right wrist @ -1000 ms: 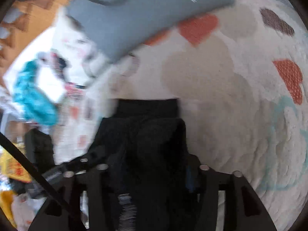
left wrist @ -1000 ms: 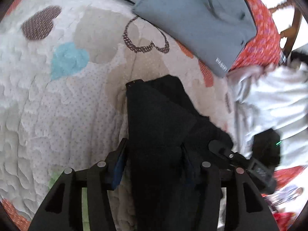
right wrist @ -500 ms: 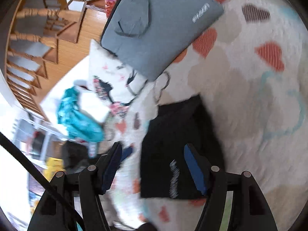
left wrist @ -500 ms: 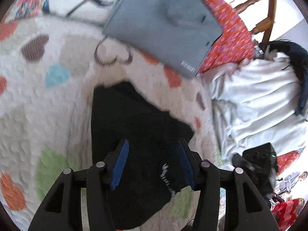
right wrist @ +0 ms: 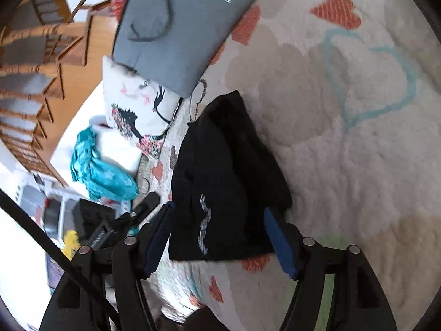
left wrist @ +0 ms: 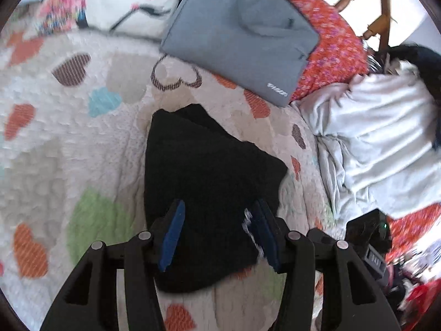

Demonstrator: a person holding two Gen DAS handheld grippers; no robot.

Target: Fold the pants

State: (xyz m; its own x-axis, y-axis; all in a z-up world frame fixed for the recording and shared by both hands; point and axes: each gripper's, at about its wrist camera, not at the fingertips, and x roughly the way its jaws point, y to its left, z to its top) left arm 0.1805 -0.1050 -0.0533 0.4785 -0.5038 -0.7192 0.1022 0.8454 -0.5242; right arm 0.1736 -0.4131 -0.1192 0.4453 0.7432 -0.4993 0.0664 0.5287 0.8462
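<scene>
The black pants (left wrist: 209, 187) lie folded in a compact block on the heart-patterned quilt (left wrist: 55, 143), white lettering showing near one edge. My left gripper (left wrist: 217, 207) hovers above their near end, open, its blue pads clear of the cloth. In the right wrist view the same pants (right wrist: 226, 176) rest on the quilt (right wrist: 358, 160). My right gripper (right wrist: 217, 209) is over their near edge with its jaws opening, the pants below the gap and untouched. The right gripper's body (left wrist: 369, 237) shows at the lower right of the left wrist view.
A folded grey garment (left wrist: 242, 35) (right wrist: 187, 24) lies beyond the pants. Crumpled white cloth (left wrist: 380, 143) and red floral fabric (left wrist: 330, 44) sit to the right. A printed pillow (right wrist: 137, 110), a teal cloth (right wrist: 102, 168) and wooden chairs (right wrist: 41, 41) are off the bed's left side.
Both grippers have let go of the pants and drawn back and up. The pants, earlier bunched between the fingers, now lie flat on the quilt. The right jaws stand wider.
</scene>
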